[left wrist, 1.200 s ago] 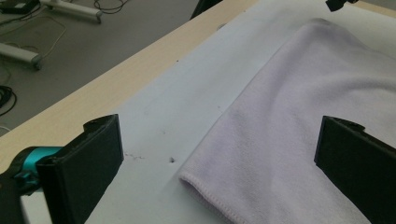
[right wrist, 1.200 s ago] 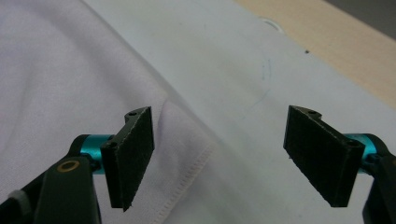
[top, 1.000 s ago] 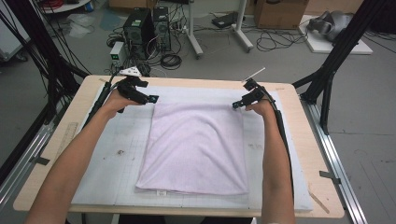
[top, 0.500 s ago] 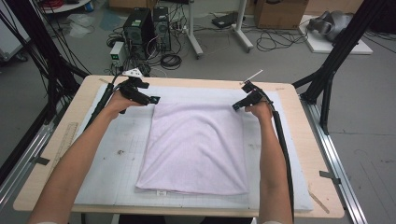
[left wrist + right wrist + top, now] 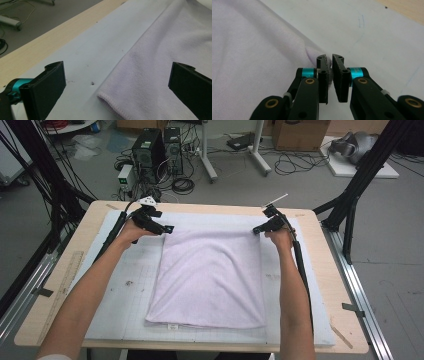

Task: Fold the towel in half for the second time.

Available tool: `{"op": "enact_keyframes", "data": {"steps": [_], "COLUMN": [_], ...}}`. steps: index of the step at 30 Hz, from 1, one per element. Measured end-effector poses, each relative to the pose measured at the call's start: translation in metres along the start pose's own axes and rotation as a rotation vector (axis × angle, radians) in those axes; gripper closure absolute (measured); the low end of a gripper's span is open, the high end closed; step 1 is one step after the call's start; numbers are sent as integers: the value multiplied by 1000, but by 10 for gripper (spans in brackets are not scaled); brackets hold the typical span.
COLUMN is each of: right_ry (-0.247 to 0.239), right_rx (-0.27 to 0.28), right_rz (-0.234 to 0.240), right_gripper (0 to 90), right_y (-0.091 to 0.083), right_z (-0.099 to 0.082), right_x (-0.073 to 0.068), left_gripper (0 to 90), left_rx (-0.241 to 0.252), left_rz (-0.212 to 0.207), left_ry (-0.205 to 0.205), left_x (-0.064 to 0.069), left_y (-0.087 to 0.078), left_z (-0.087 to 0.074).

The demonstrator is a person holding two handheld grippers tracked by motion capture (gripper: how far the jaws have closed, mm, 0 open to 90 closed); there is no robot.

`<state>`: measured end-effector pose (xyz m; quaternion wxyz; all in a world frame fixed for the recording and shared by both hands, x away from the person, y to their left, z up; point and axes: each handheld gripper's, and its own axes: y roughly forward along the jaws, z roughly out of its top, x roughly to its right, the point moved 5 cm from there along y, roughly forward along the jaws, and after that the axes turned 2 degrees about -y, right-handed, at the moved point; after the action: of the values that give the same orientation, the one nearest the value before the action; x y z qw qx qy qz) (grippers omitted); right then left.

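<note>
A lilac towel (image 5: 210,275) lies folded flat on a white mat (image 5: 125,270). At the towel's far left corner my left gripper (image 5: 167,228) stands open. In the left gripper view its jaws (image 5: 117,68) are wide apart, with the towel's corner (image 5: 112,102) lying on the mat between them, untouched. My right gripper (image 5: 257,230) sits at the far right corner. Its jaws have just been closing. In the right gripper view the gripper (image 5: 329,60) is shut on a small pinch of towel (image 5: 254,50) at that corner.
The mat covers most of a wooden table (image 5: 330,270). A ruler (image 5: 62,287) lies along the left edge. Black frame poles (image 5: 360,185) stand at the table's sides. Computers (image 5: 160,147) and cables are on the floor beyond the far edge.
The right gripper's jaws have come together on the towel's far right corner. Both hands have stayed in nearly the same place, and the towel lies as before.
</note>
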<state>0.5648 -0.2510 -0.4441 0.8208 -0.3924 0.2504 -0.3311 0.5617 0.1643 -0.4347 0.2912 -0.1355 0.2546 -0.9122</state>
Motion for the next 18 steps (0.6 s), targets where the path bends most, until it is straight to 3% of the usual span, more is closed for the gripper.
{"op": "enact_keyframes", "data": {"steps": [9, 15, 18], "right_ry": [-8, 78, 96], "right_rx": [77, 90, 98], "right_rz": [-15, -20, -23], "right_gripper": [833, 833, 833], "right_y": [-13, -18, -21], "right_z": [3, 2, 3], "right_x": [-4, -5, -5], "left_gripper": [18, 36, 81], "left_rx": [-29, -40, -50], "left_rz": [1, 8, 16], "left_ry": [-17, -17, -23], "left_x": [-2, -2, -4], "left_y": [11, 15, 15], "left_z": [-7, -10, -12]}}
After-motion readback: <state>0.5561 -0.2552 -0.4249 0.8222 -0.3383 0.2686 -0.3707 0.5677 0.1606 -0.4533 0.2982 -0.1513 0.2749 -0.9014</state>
